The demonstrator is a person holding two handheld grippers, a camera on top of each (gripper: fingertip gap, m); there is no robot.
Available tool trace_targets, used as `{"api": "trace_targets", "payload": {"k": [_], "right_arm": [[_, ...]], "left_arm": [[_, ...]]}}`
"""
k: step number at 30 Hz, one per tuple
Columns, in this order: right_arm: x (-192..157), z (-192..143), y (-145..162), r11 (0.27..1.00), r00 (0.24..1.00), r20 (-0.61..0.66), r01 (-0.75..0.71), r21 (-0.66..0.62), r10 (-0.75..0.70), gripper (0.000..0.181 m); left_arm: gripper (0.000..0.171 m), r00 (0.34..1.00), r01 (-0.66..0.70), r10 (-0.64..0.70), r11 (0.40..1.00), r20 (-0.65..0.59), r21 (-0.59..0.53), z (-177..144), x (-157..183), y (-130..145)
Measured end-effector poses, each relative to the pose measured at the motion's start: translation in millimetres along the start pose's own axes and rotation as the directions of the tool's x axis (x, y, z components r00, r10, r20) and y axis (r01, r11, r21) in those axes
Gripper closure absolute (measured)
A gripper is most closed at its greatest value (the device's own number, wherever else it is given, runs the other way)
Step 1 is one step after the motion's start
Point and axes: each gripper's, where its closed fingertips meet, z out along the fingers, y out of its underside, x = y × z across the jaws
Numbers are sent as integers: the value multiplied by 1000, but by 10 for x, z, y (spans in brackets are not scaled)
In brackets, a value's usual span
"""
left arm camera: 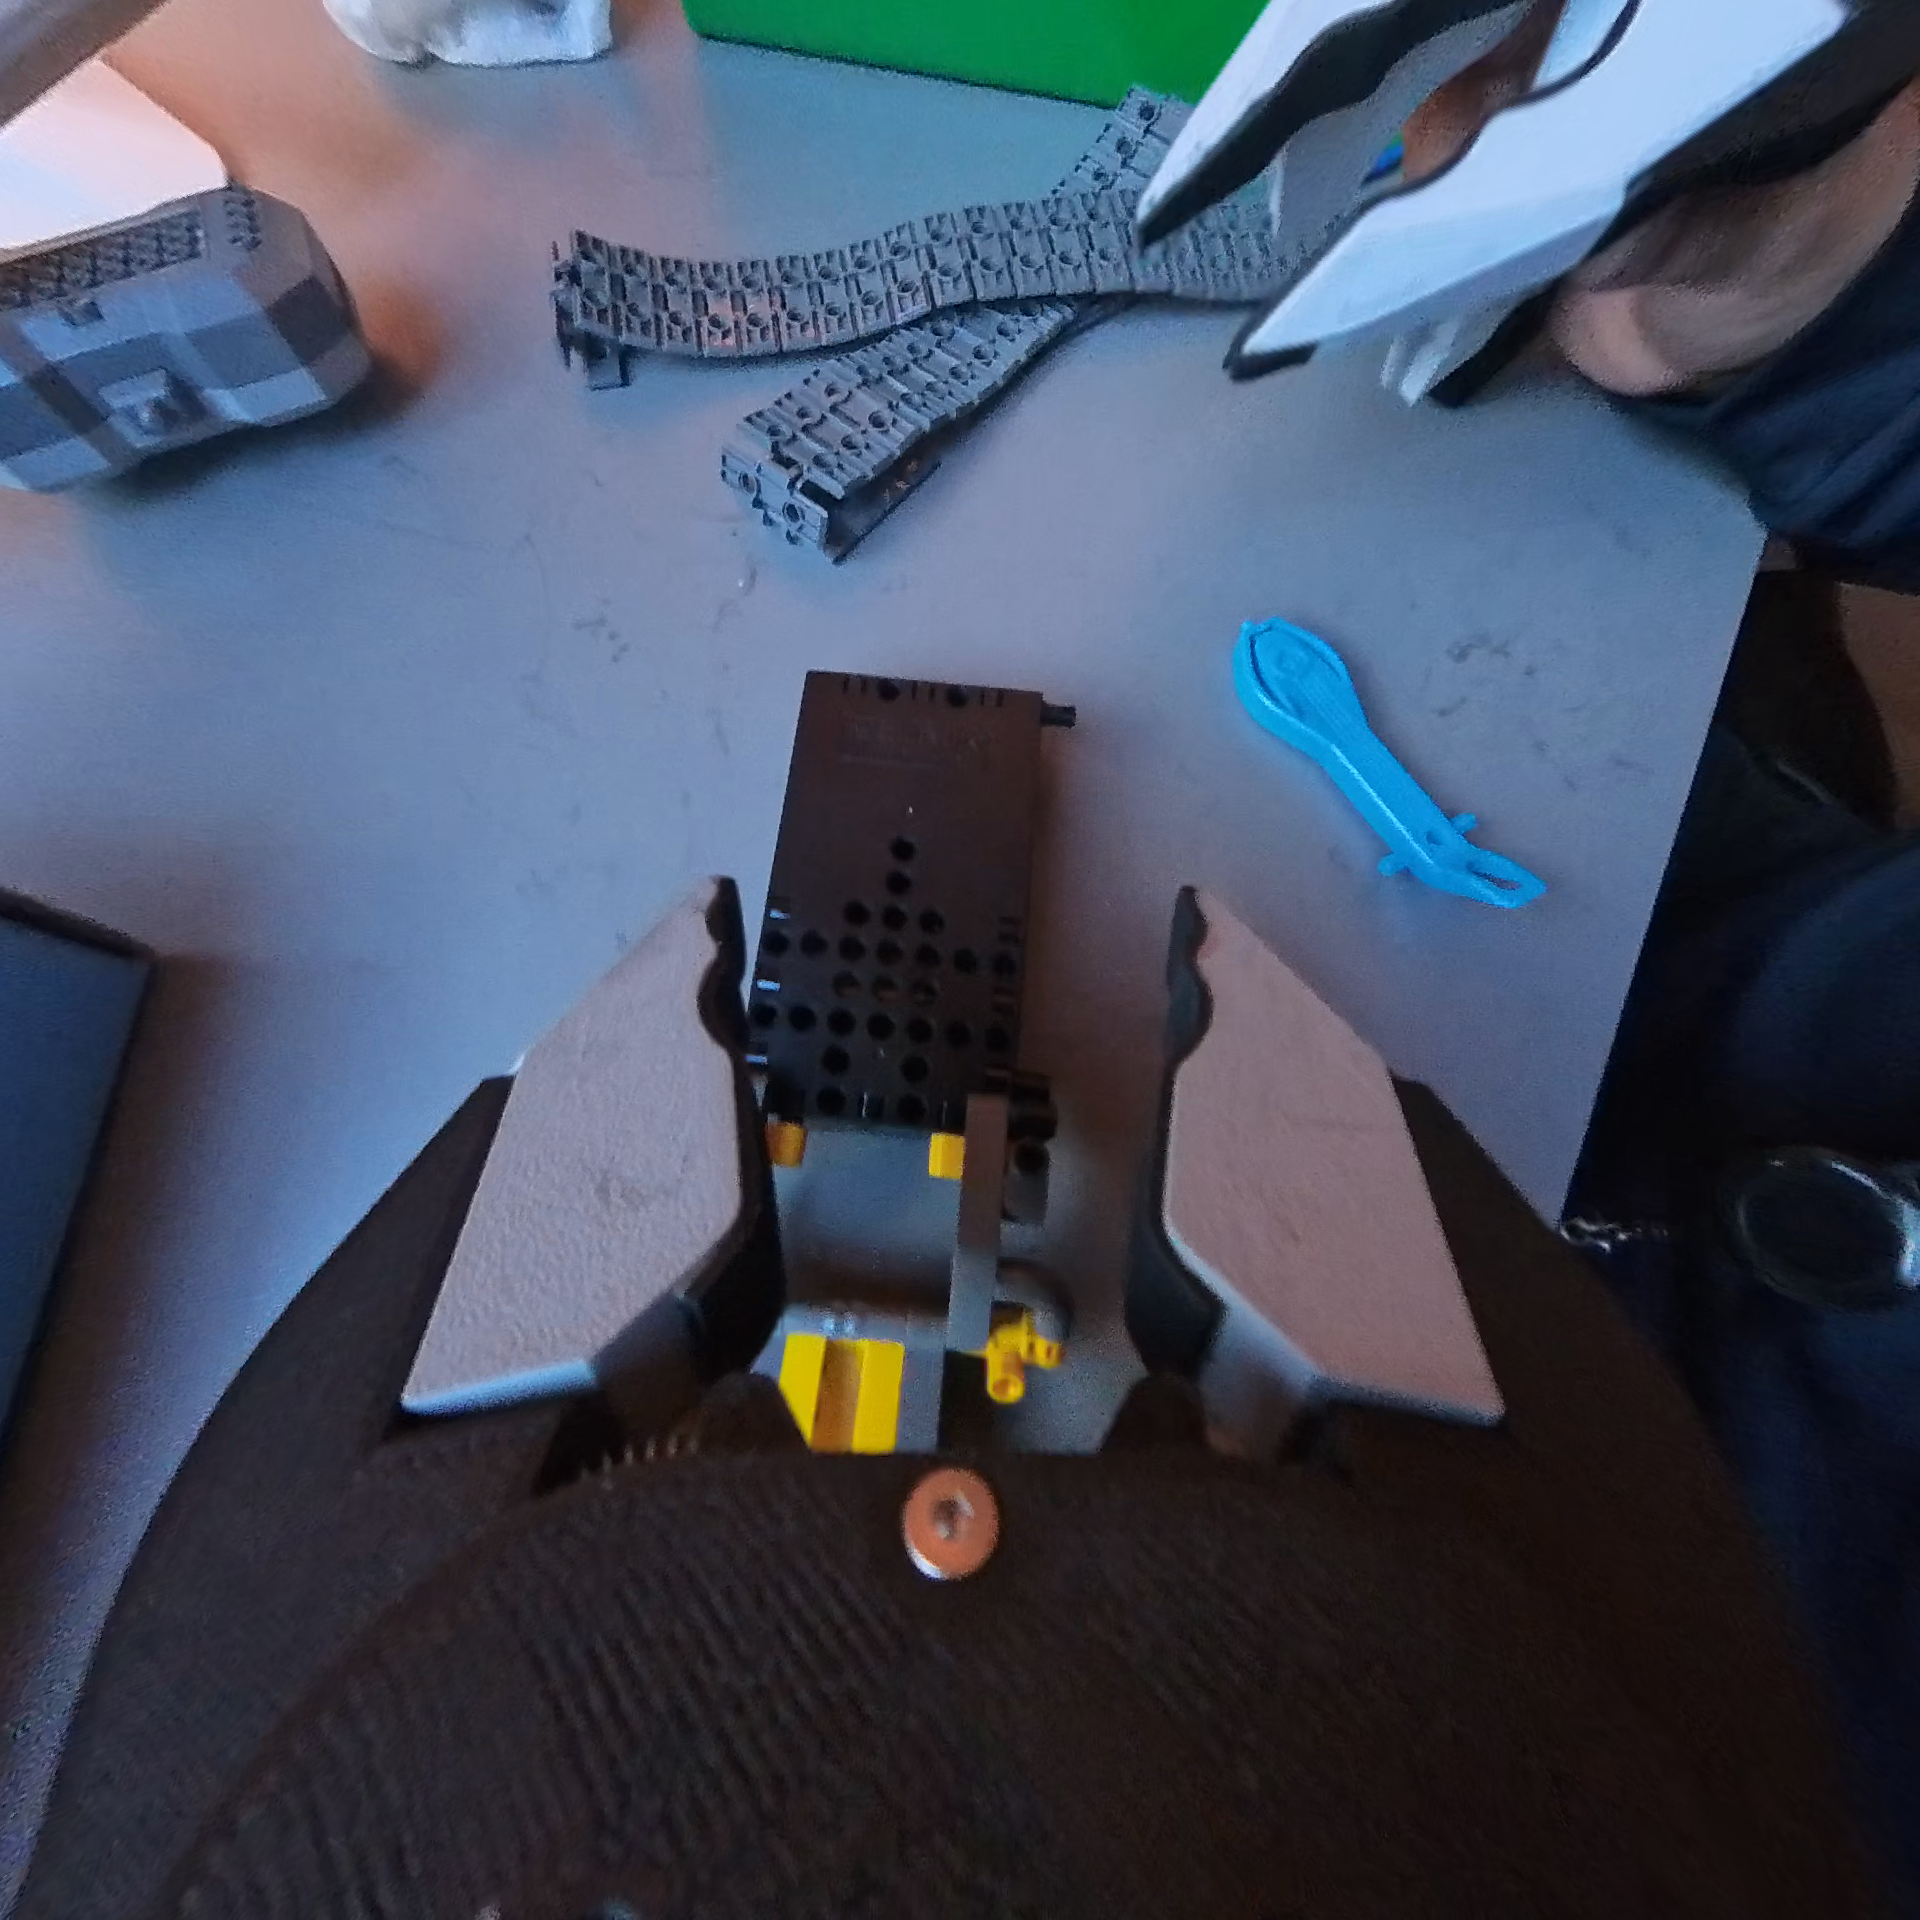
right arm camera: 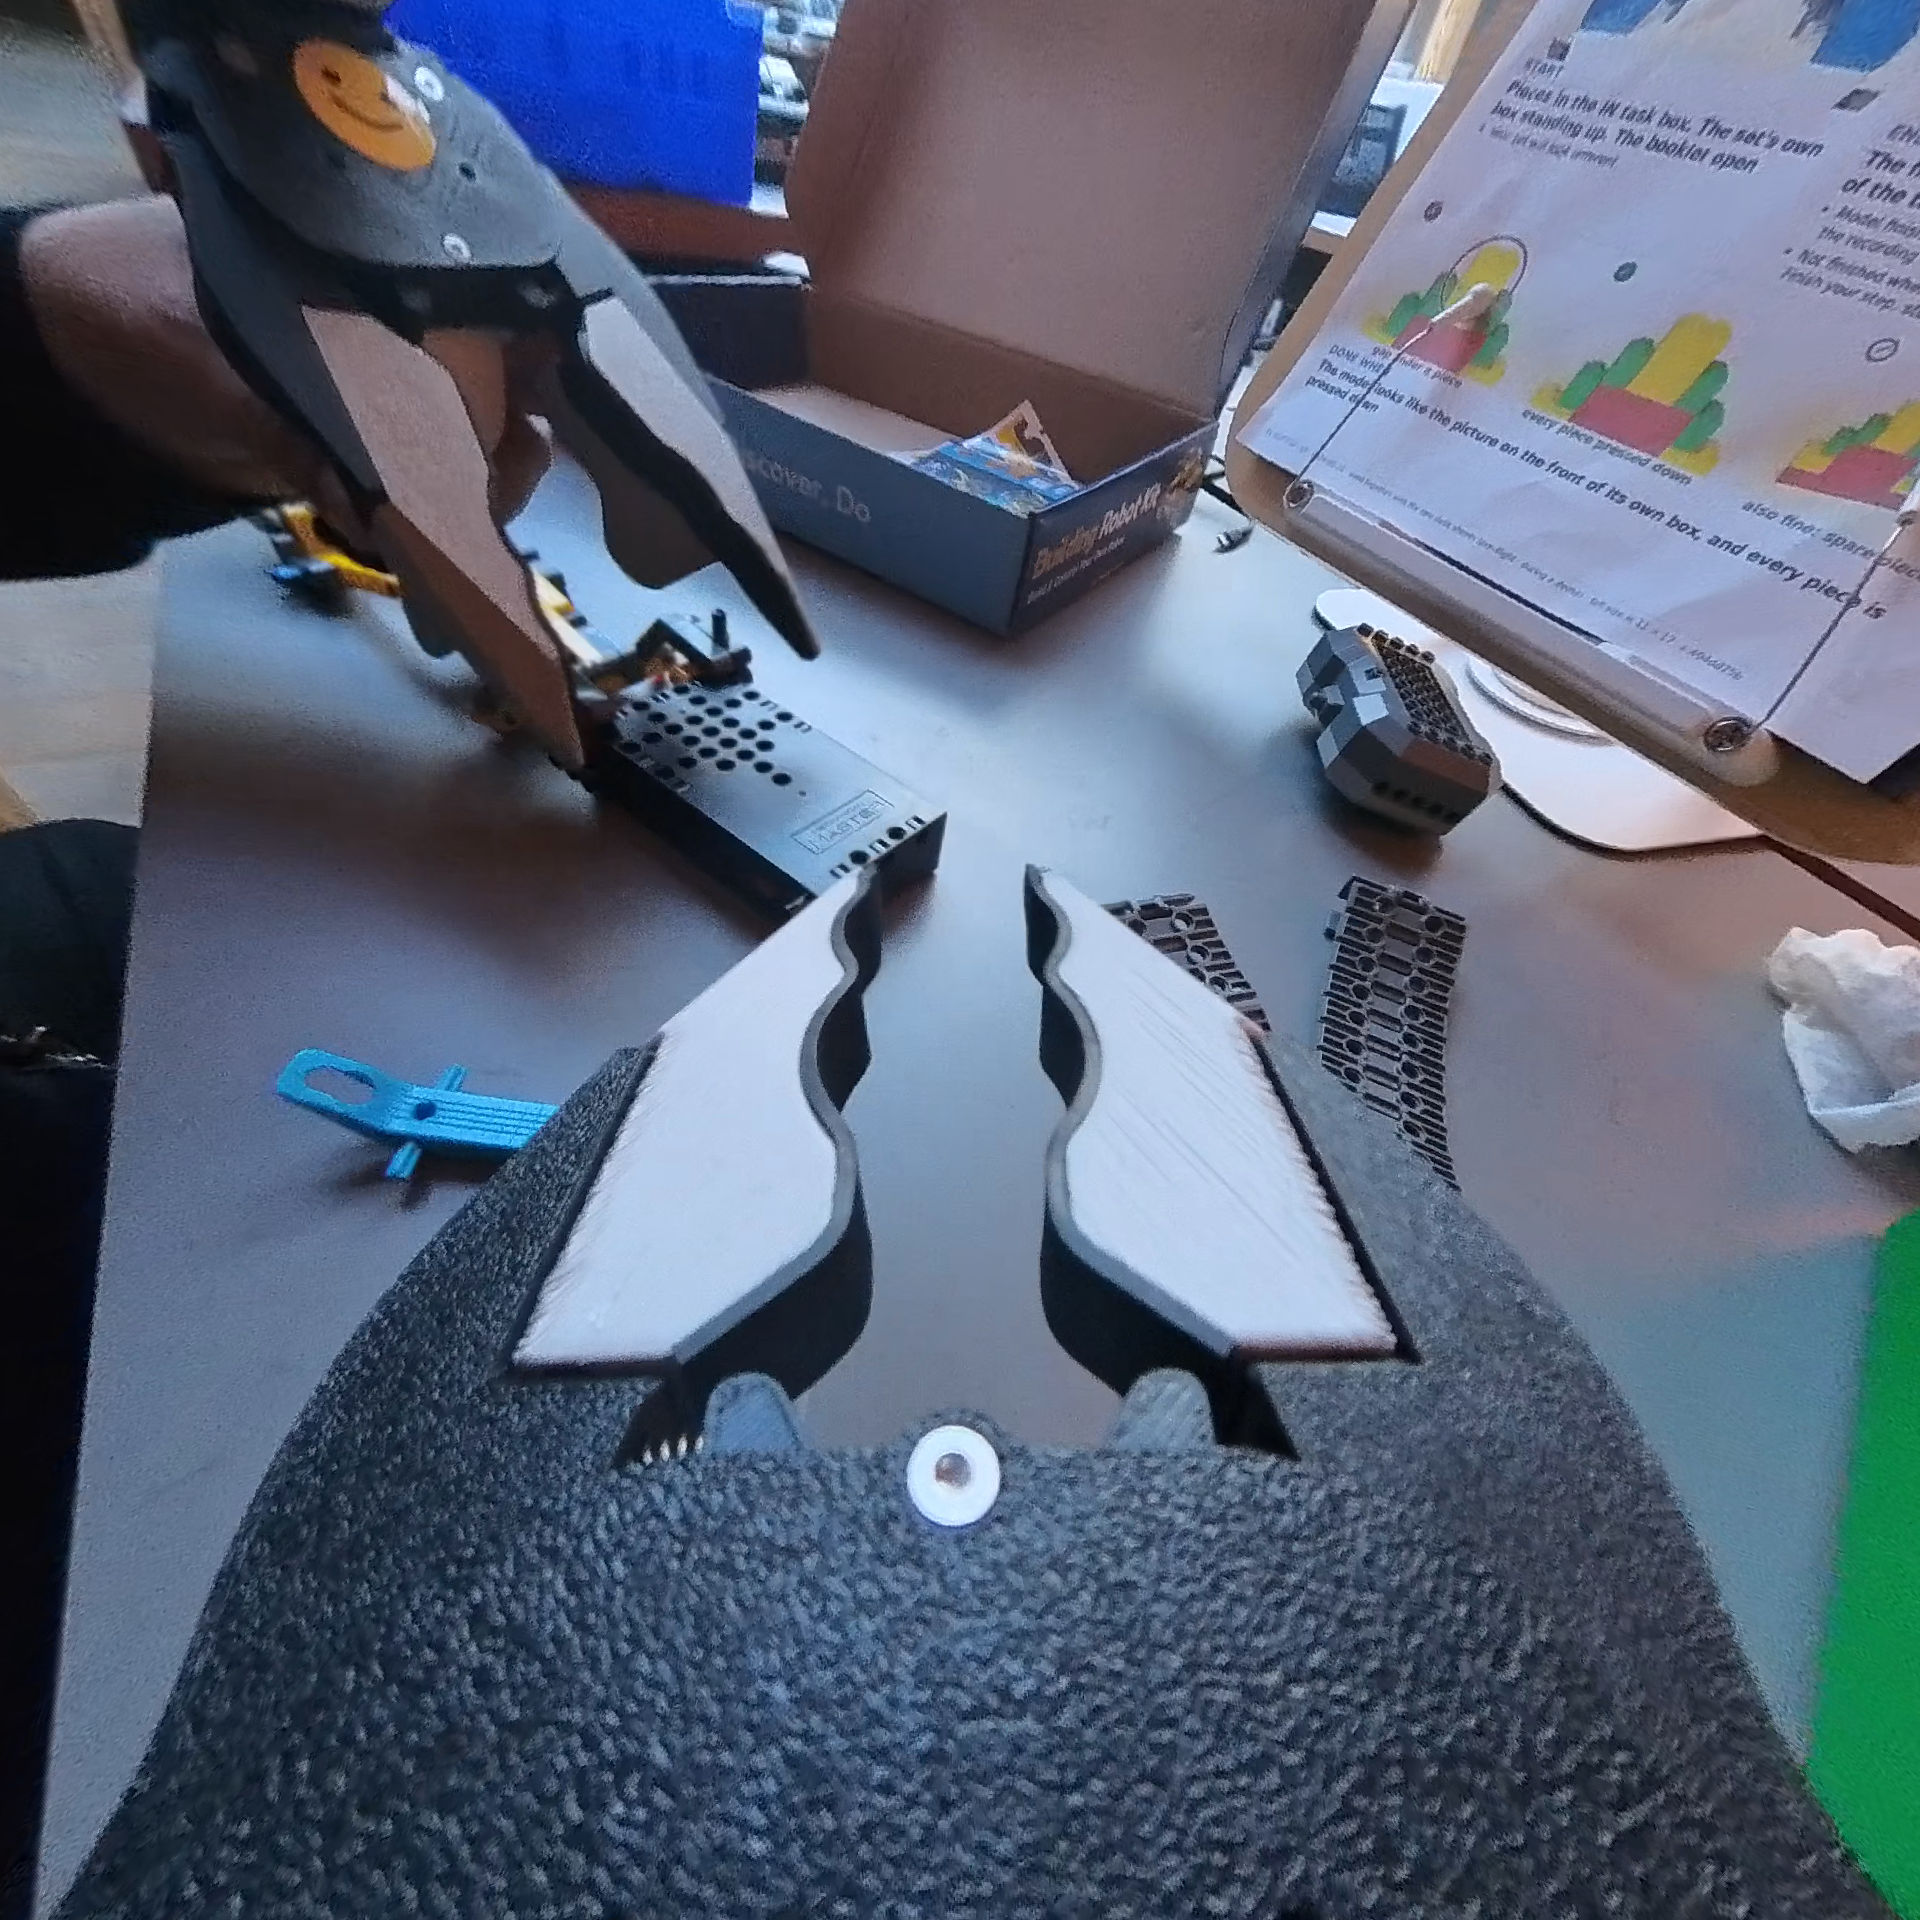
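A black perforated block (left arm camera: 904,831) with grey and yellow parts at its near end lies flat on the grey table (left arm camera: 416,675). My left gripper (left arm camera: 956,904) is open and straddles it. The left finger (left arm camera: 623,1143) is against the block's side; the right finger (left arm camera: 1299,1164) stands apart from it. In the right wrist view the left gripper (right arm camera: 686,701) comes down over the block (right arm camera: 769,790). My right gripper (right arm camera: 951,883) is open a little and empty, hovering over bare table just short of the block's end. It also shows in the left wrist view (left arm camera: 1195,291), above two grey track strips (left arm camera: 831,291).
A blue plastic tool (left arm camera: 1371,769) lies right of the block. A grey brick-built lump (right arm camera: 1392,727), the track strips (right arm camera: 1392,997), a white tissue (right arm camera: 1849,1039), an open cardboard box (right arm camera: 935,499) and a sheet on a stand (right arm camera: 1558,364) surround the area. Small yellow parts (right arm camera: 312,561) lie far left. The tips of one gripper are about 12 cm away from the tips of the other.
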Motion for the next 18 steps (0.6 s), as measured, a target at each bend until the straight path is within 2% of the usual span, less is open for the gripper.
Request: {"api": "trace_targets", "payload": {"k": [5, 9, 18], "right_arm": [[42, -96, -94, 996, 999, 4, -42, 81, 42, 158], [29, -132, -141, 990, 997, 25, -73, 118, 71, 160], [-79, -111, -127, 994, 998, 60, -35, 102, 29, 161]], "left_arm": [[100, 998, 10, -13, 999, 60, 45, -95, 36, 50], [101, 997, -19, 16, 999, 76, 33, -55, 67, 36], [101, 996, -68, 70, 997, 61, -29, 78, 48, 7]]}}
